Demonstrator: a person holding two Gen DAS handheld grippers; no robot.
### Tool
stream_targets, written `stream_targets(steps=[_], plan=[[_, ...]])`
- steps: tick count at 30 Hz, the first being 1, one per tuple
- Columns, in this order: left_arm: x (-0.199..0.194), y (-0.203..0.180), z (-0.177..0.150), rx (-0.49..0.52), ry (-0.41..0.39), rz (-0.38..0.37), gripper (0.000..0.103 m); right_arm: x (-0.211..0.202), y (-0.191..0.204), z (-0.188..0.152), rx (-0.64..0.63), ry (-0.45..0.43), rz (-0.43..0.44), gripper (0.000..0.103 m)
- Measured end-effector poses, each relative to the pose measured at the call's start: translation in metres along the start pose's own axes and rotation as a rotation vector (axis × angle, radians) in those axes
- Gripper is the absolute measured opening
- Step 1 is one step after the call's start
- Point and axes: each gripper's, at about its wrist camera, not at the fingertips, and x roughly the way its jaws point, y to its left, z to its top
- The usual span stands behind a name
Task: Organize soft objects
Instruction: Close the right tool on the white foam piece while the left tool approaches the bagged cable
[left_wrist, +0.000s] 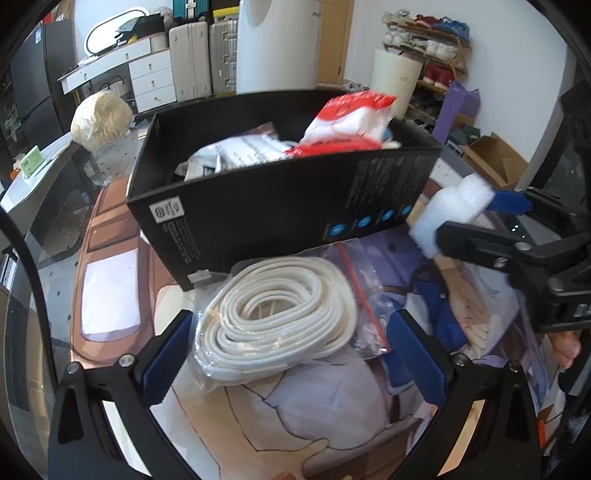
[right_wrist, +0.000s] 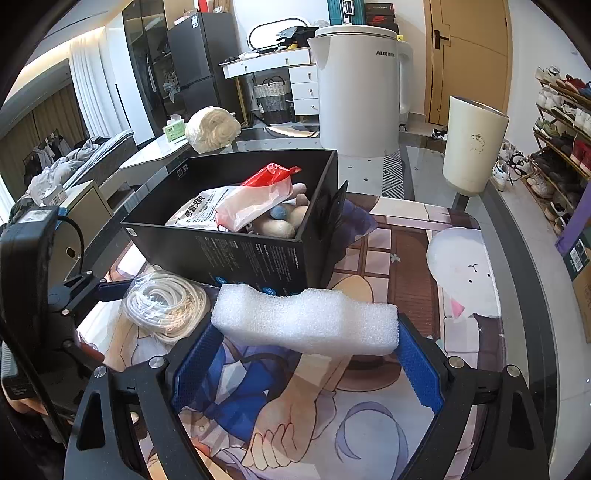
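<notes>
From the left wrist, the left tongs stand wide and empty around the bagged rope coil, which lies on the bench just before the black box. From the right wrist, the right tongs grip the white foam block by its ends, clear of the bench. Likely next: carry the foam over the box rim and let go.

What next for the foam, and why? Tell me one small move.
Probably carry the foam forward over the box rim and let go. The right gripper holds it by its ends just short of the open box, which already holds soft items; the rope waits between the left gripper's open jaws.
</notes>
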Motion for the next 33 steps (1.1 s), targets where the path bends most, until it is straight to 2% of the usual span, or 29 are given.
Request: stream_targets(steps=[5,11,16,21,24,33], plan=[[0.003,-0.001,0.001,0.014,0.008,0.041,0.103,0.000,-0.001,0.000,0.000,0.001,0.003,0.092],[0.002,0.002,0.001,0.013,0.005,0.037,0.102,-0.001,-0.001,0.000,-0.001,0.002,0.004,0.092],[-0.003,-0.002,0.000,0.034,-0.023,0.012,0.077,0.000,0.000,0.000,-0.003,0.000,0.005,0.092],[-0.009,0.003,-0.002,0.030,-0.047,-0.052,0.053,-0.001,0.001,0.000,-0.007,-0.002,0.007,0.092],[-0.012,0.004,-0.004,0.027,-0.053,-0.073,0.043,-0.001,0.002,0.001,-0.007,-0.002,0.006,0.092],[-0.023,0.006,-0.010,0.018,-0.087,-0.104,0.040,-0.005,0.003,0.002,-0.013,-0.012,0.008,0.092]])
